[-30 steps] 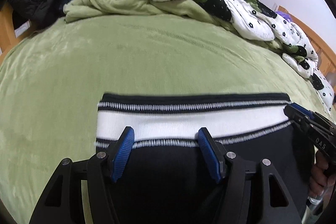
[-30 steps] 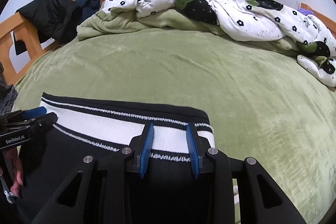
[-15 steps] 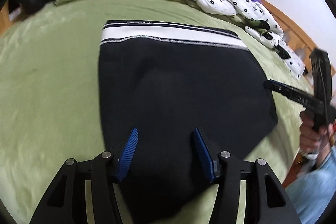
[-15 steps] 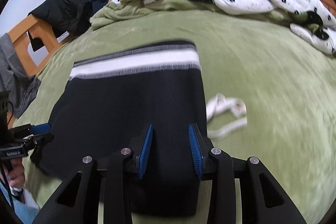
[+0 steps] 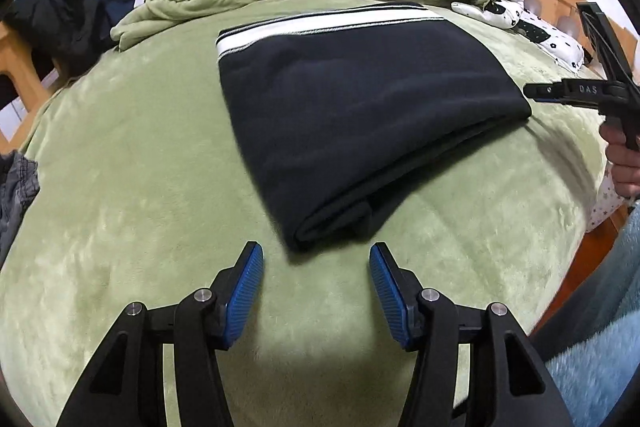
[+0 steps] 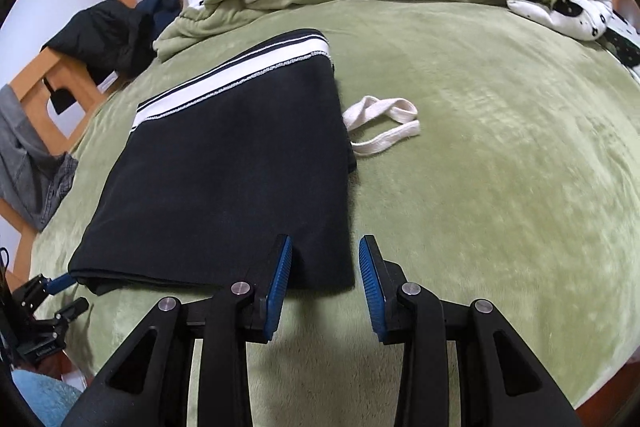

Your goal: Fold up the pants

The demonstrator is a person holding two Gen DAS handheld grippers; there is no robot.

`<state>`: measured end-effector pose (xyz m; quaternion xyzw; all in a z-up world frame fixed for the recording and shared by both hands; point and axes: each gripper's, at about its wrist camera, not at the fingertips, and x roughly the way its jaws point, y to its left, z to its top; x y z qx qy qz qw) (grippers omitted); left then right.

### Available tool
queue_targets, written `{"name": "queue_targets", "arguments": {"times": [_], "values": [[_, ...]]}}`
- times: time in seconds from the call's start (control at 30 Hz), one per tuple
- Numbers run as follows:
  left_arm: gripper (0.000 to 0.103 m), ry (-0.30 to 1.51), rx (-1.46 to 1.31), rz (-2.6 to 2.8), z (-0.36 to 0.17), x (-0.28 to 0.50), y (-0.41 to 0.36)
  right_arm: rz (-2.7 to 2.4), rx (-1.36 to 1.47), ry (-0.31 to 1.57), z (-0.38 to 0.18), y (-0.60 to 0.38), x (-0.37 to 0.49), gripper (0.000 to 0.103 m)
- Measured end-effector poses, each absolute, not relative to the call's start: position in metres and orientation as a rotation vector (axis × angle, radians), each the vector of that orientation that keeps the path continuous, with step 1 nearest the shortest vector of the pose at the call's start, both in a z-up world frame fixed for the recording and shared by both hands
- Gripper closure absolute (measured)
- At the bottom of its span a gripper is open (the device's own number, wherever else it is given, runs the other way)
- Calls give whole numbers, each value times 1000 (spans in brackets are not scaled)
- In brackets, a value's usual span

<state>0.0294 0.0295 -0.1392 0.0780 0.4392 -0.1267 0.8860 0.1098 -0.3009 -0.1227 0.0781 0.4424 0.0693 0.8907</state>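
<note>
Lying folded on the green blanket [image 5: 120,187]: black pants [image 5: 360,99], striped waistband at the far end.
Hovering just short of the near fold: left gripper [image 5: 316,283] and right gripper [image 6: 324,277], both spread wide, gripping nothing; white drawstring [image 6: 384,125] trailing beside.

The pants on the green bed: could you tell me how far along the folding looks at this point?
Nearly finished. Done: the pants lie in a compact stack of layers on the green blanket, striped waistband on top at the far end. In hand: nothing; the left gripper and right gripper are both open and empty. Left: perhaps tucking in the white drawstring trailing out beside the stack, and squaring the layered near edge.
</note>
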Motion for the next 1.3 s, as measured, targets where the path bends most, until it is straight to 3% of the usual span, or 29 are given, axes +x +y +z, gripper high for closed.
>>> {"name": "queue_targets", "arguments": {"times": [0.07, 0.17, 0.2, 0.3, 0.4, 0.6, 0.7, 0.8, 0.93, 1.03, 1.3], "values": [[51, 915, 246, -219, -144, 40, 18, 127, 151, 901, -121, -300, 105, 67], [86, 868, 282, -207, -140, 47, 9, 123, 168, 885, -120, -301, 101, 67], [88, 828, 230, -194, -132, 46, 15, 121, 174, 884, -120, -302, 100, 67], [89, 788, 0, -190, -124, 41, 48, 112, 172, 879, -121, -305, 97, 67], [89, 860, 42, -175, -159, 39, 47, 115, 156, 894, -123, -306, 99, 67], [87, 829, -94, -229, -137, 11, 71, 147, 117, 861, -108, -306, 101, 67], [73, 736, -98, -220, -115, 6, 78, 179, 119, 810, -96, -302, 105, 67], [70, 711, -167, -242, -98, 38, 78, 222, 106, 763, -90, -283, 116, 67], [70, 795, -179, -245, -117, 78, 67, 234, 4, 777, -107, -262, 129, 70], [69, 850, -154, -248, -147, 83, 56, 191, -17, 892, -140, -265, 142, 73], [67, 892, -225, -285, -135, 87, 73, 292, 69, 860, -116, -293, 144, 73]]}}
